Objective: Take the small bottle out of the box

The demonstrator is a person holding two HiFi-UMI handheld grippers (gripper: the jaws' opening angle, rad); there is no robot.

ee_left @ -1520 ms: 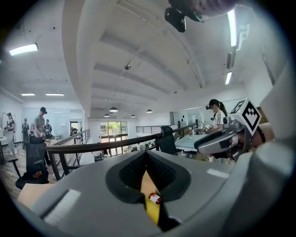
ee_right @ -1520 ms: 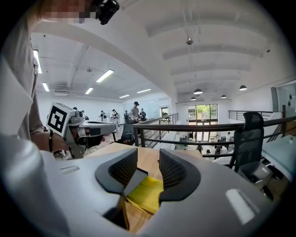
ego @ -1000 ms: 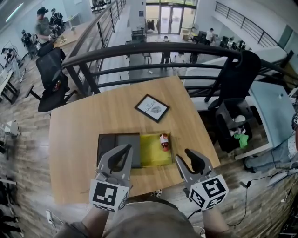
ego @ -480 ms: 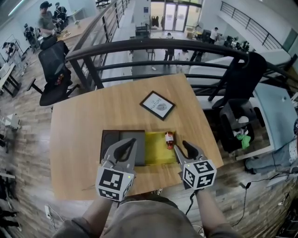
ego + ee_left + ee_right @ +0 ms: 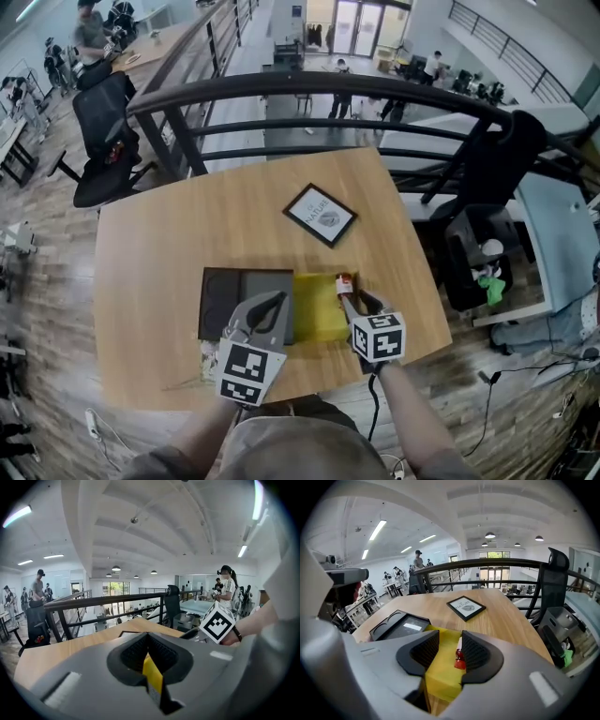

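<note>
Small bottle (image 5: 343,282), white with a red end, lying in the yellow-lined box (image 5: 314,311) against its right-hand wall.
I have the right gripper (image 5: 361,302) over that end of the box with its jaws apart. The bottle lies between them, close to the right jaw, and neither pad presses on it. My left gripper (image 5: 272,305) sits at the box's left edge, where it meets the dark tray (image 5: 228,298) just beside it. Its jaws are drawn together, and a sliver of yellow shows in the slit. I read that as box lining seen through the slit, though I cannot rule out a pinch. A framed picture (image 5: 322,215) lies flat farther up the wooden table (image 5: 178,234), well apart from the box. A dark railing (image 5: 309,89) runs past the table's far edge.
</note>
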